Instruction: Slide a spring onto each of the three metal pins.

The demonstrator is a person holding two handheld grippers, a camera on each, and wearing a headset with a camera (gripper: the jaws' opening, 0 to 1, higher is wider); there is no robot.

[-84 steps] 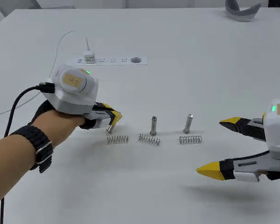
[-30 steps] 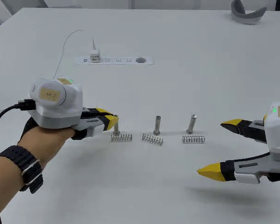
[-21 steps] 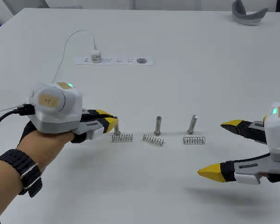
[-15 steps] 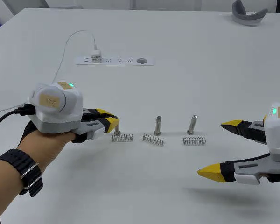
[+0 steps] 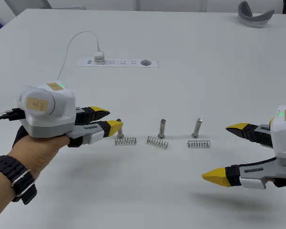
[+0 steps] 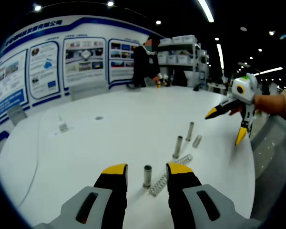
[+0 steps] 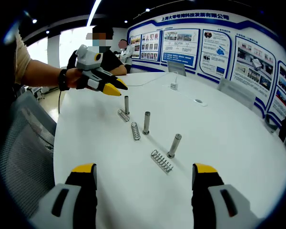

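Three metal pins stand in a row on the white table: left pin (image 5: 119,132), middle pin (image 5: 162,129), right pin (image 5: 197,127). In front of each lies a spring: left spring (image 5: 125,141), middle spring (image 5: 158,141), right spring (image 5: 199,143). My left gripper (image 5: 110,119) is open, its tips just left of the left pin (image 6: 147,175), which stands a little ahead of the jaws, not touched. My right gripper (image 5: 231,150) hangs open to the right of the row, holding nothing. From its own view, the right gripper (image 7: 143,168) looks along the pins (image 7: 146,122) toward the left gripper (image 7: 102,81).
A white power strip (image 5: 119,62) with a plug (image 5: 99,58) and its cable lies at the back of the table. A grey curved object (image 5: 255,10) sits at the far right corner. A person (image 6: 145,62) stands beyond the table.
My left gripper was shut on the left pin; it has now opened and drawn back to the left, leaving the pin upright. The right gripper has not moved.
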